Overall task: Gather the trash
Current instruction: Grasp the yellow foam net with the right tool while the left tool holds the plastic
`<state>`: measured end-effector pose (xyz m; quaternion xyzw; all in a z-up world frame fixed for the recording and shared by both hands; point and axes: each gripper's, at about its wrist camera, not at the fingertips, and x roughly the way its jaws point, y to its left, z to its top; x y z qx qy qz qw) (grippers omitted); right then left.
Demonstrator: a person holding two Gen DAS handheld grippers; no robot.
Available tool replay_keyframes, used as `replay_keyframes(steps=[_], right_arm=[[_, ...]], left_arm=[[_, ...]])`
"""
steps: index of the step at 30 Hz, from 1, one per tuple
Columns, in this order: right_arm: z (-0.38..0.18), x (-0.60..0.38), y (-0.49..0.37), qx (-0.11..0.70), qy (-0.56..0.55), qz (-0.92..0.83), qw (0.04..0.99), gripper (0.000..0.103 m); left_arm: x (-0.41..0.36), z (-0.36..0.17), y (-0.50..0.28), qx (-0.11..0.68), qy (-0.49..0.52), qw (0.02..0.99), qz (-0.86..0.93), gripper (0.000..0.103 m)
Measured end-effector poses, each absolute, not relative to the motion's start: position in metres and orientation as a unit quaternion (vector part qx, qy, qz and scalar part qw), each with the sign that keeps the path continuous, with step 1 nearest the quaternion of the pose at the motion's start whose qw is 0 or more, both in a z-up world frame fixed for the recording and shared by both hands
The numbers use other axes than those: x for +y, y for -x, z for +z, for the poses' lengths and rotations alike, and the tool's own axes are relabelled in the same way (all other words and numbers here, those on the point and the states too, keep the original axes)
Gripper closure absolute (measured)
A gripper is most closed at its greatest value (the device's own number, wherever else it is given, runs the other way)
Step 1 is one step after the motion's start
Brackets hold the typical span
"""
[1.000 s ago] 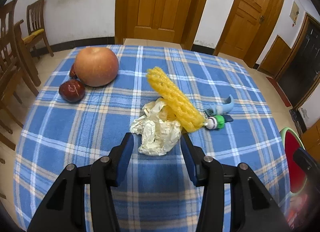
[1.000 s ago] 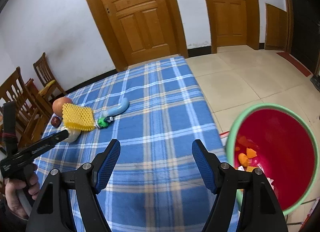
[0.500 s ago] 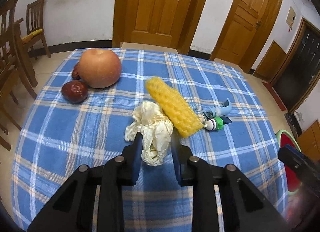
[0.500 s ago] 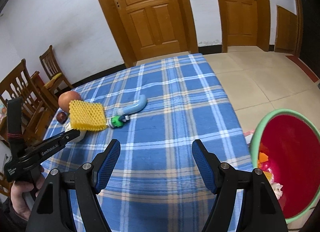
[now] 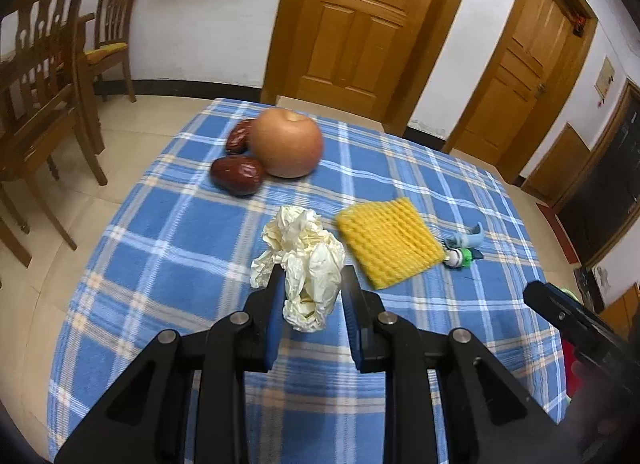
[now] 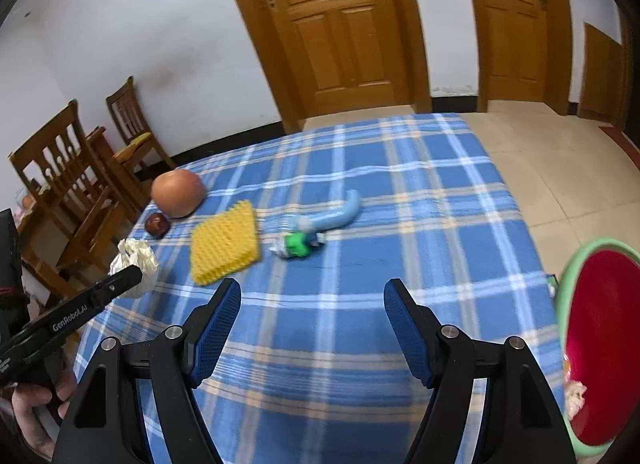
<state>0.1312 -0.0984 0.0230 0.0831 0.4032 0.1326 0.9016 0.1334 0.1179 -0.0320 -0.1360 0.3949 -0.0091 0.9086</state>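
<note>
Cream crumpled paper (image 5: 306, 264) is clamped between the left gripper (image 5: 310, 296) jaws, just closed on it. Yellow foam net (image 5: 388, 242) lies beyond, rightward on the desk (image 5: 168, 248). Right gripper (image 6: 312, 296) jaws stand wide, empty; red bin (image 6: 600, 348) to their right.

On the checked blue tablecloth (image 5: 168, 232) before me, the crumpled cream paper wad (image 5: 306, 260) sits left of the ridged yellow foam sleeve (image 5: 390, 242); the round tan pear (image 5: 287, 143) lies behind.
</note>
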Motion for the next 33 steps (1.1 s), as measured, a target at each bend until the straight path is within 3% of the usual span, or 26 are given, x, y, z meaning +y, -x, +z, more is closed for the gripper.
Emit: replay_keyframes(steps=[16,24,28,33], right_arm=[[-0.004,-0.015,-0.186,0.418,-0.041,0.201,0.885,0.028],[-0.015,0.000,-0.211,0.421,-0.023,0.195,0.885,0.035],[-0.022,0.000,-0.221,0.431,-0.024,0.190,0.882,0.041],[-0.030,0.004,-0.224,0.447,-0.022,0.196,0.873,0.060]], left_arm=[[0.149,-0.047,-0.129,0.399,0.153,0.904,0.024,0.077],[0.151,-0.049,-0.128,0.400,0.157,0.903,0.019,0.077],[0.150,-0.052,-0.129,0.403,0.156,0.902,0.018,0.077],[0.148,-0.052,-0.131,0.405,0.156,0.901,0.014,0.077]])
